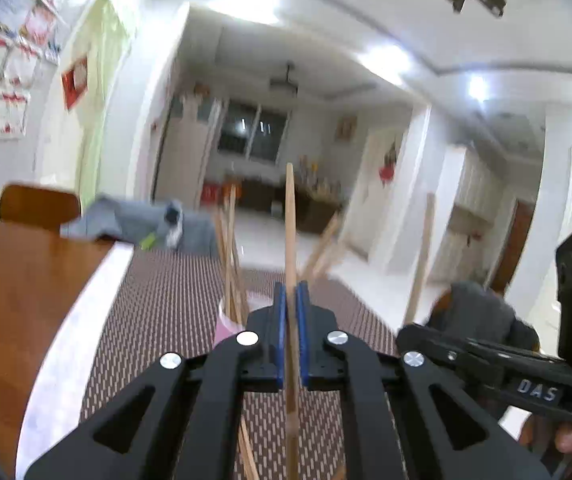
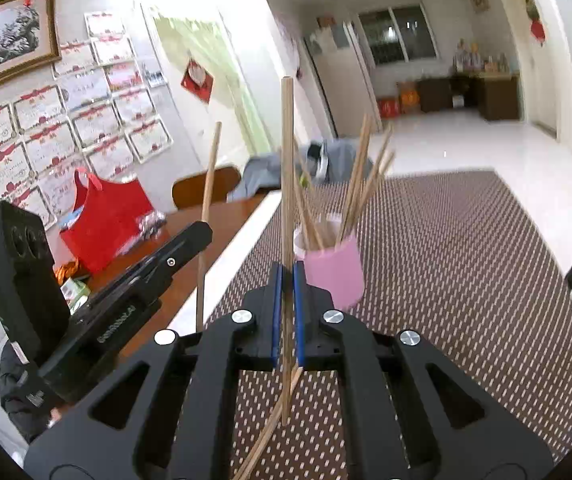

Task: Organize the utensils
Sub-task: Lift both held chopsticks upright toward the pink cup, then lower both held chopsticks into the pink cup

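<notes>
My left gripper (image 1: 291,289) is shut on a wooden chopstick (image 1: 290,208) that stands upright between its blue pads. Just left of it, a pink cup (image 1: 225,326) peeks out from behind the gripper, with several chopsticks in it. My right gripper (image 2: 287,271) is shut on a second upright chopstick (image 2: 287,152). The pink cup (image 2: 332,268) stands on the mat right behind it, slightly to the right. Each view shows the other gripper from the side: the right gripper (image 1: 404,334) with its stick (image 1: 420,260), the left gripper (image 2: 203,231) with its stick (image 2: 209,172). Loose chopsticks (image 2: 269,432) lie under the right gripper.
A brown woven mat (image 2: 446,280) covers the table, with bare wood (image 1: 13,300) to its left. A red bag (image 2: 105,224) and small packets sit on that wood. A chair back (image 2: 201,188) and a grey cloth (image 1: 133,220) are at the far edge.
</notes>
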The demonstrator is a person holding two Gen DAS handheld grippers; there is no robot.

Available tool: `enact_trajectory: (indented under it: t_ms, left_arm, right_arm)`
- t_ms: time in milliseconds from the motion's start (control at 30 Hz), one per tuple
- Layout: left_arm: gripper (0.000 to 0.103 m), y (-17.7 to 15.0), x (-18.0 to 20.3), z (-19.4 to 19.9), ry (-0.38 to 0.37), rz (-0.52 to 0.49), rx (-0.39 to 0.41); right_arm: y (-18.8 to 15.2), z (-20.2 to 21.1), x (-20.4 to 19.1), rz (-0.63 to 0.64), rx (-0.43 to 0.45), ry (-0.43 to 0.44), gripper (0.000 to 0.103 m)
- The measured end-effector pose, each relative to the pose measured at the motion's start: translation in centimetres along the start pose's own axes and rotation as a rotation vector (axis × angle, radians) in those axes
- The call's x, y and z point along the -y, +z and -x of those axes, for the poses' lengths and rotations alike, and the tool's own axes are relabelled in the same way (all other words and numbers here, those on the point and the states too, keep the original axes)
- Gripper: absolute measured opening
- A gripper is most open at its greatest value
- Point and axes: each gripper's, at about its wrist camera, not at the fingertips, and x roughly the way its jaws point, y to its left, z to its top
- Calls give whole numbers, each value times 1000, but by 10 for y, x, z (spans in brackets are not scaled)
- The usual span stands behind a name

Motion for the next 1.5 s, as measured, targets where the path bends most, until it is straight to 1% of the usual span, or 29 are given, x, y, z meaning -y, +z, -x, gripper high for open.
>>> enact_trajectory:
  t_ms: [67, 133, 233, 333, 400, 467, 567, 767, 833, 900, 1000, 1100, 1233, 1500]
  left_arm:
    - [6, 7, 0, -4, 7, 3, 83]
    - [6, 14, -1, -9, 14, 6, 145]
    - [6, 25, -2, -19, 19, 9, 216]
    - [6, 32, -3, -32, 38, 8, 272]
    - [6, 37, -6, -42, 40, 9, 296]
    - [6, 39, -6, -52, 49, 6, 336]
    - [6, 40, -12, -72, 57, 9, 368]
    - [6, 35, -19, -102, 77, 21, 386]
    - [6, 30, -23, -113, 89, 35, 381]
    - [6, 27, -29, -123, 91, 53, 371]
    - [6, 21, -33, -131, 95, 62, 362]
    - [6, 17, -34, -137, 107, 38, 349]
    - [6, 12, -34, -141, 138, 1, 355]
    - [6, 5, -35, -146, 144, -6, 335]
  right_arm:
    - [9, -1, 0, 6, 32, 3, 6]
    - [18, -3, 1, 16, 78, -3, 6]
    - [31, -8, 2, 26, 129, -11, 6]
    - [42, -16, 6, 29, 167, -5, 6]
    - [51, -23, 6, 52, 190, -27, 6]
    - [56, -28, 8, 57, 210, -26, 6]
    - [62, -38, 11, 58, 236, -28, 6]
    - [69, -54, 17, 40, 302, -67, 6]
    - [68, -58, 21, 34, 325, -79, 6]
    - [67, -65, 23, 43, 346, -114, 6]
    - [64, -76, 29, 27, 337, -106, 6]
    - [62, -85, 33, 24, 321, -107, 6]
    - [62, -89, 37, 32, 302, -106, 6]
    - [60, -102, 39, 19, 242, -92, 6]
